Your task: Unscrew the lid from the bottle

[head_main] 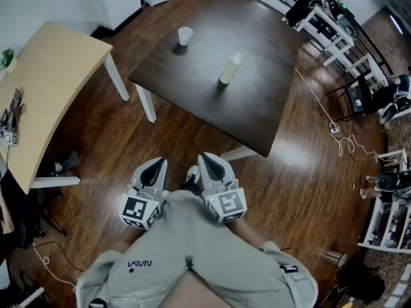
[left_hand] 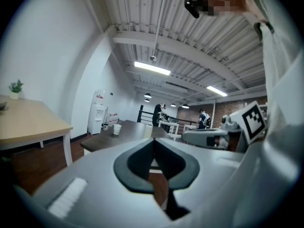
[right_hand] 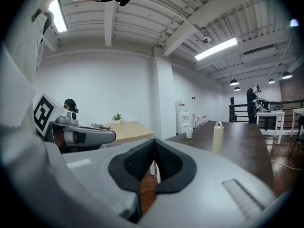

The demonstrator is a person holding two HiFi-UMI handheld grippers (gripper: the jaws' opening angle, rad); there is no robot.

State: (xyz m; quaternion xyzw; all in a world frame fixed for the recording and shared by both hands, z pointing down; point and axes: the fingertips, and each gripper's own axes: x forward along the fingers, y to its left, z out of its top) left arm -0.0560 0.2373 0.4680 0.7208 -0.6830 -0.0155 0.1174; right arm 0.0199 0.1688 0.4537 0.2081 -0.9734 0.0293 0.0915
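A pale cream bottle (head_main: 230,68) with its lid on stands upright near the middle of the dark brown table (head_main: 192,76); it shows too in the right gripper view as a bottle (right_hand: 217,137) with a loop-topped lid. My left gripper (head_main: 158,163) and right gripper (head_main: 205,157) are held close to my body, side by side, well short of the table's near edge. Both are shut with nothing between the jaws. In the left gripper view the bottle (left_hand: 147,129) is a blurred pale shape just above the shut left gripper (left_hand: 153,141). The right gripper (right_hand: 154,144) points toward the table.
A white paper cup (head_main: 185,35) stands at the table's far left part. A light wooden table (head_main: 45,88) is at the left, with small items on it. White racks, chairs and a cable (head_main: 321,101) lie on the wooden floor at the right. People stand far off.
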